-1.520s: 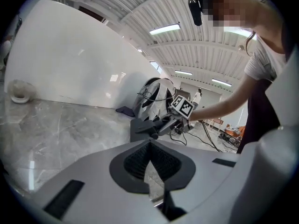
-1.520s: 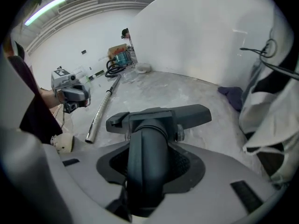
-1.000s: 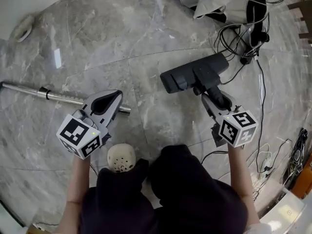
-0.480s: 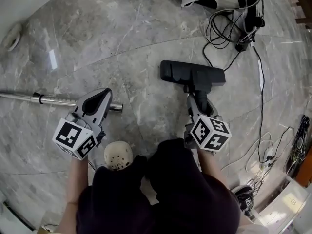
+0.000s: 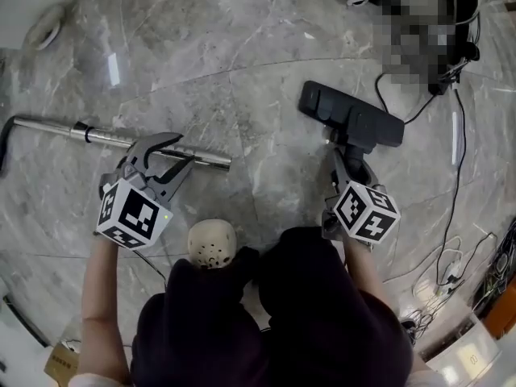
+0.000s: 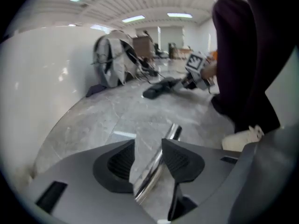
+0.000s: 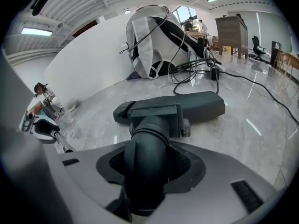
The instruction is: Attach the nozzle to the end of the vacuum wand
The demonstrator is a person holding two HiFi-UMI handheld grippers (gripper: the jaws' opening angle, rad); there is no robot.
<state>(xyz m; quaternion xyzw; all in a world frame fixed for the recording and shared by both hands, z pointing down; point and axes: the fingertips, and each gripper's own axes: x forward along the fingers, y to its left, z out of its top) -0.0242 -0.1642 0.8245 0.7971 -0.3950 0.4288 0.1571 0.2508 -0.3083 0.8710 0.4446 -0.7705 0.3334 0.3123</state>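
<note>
The chrome vacuum wand (image 5: 105, 138) lies on the marble floor at the left. My left gripper (image 5: 184, 150) stands astride its near end, and its jaws have just been opening. In the left gripper view the wand (image 6: 155, 167) runs through the gap between the pads of the left gripper (image 6: 148, 146), close to the right-hand pad. The black floor nozzle (image 5: 352, 116) rests on the floor at the right. My right gripper (image 5: 348, 156) is shut on its neck (image 7: 147, 164), with the nozzle head (image 7: 187, 107) just beyond the right gripper (image 7: 150, 155).
Black cables (image 5: 456, 147) trail over the floor to the right of the nozzle. A grey and white bag (image 7: 156, 43) wrapped in cords stands behind it. A cream shoe (image 5: 211, 244) sits between my arms. A white wall (image 6: 42, 87) runs along the left.
My left gripper has rolled, dropped onto the wand and opened its jaws around it. The right gripper has sunk with the nozzle, which has turned on the floor.
</note>
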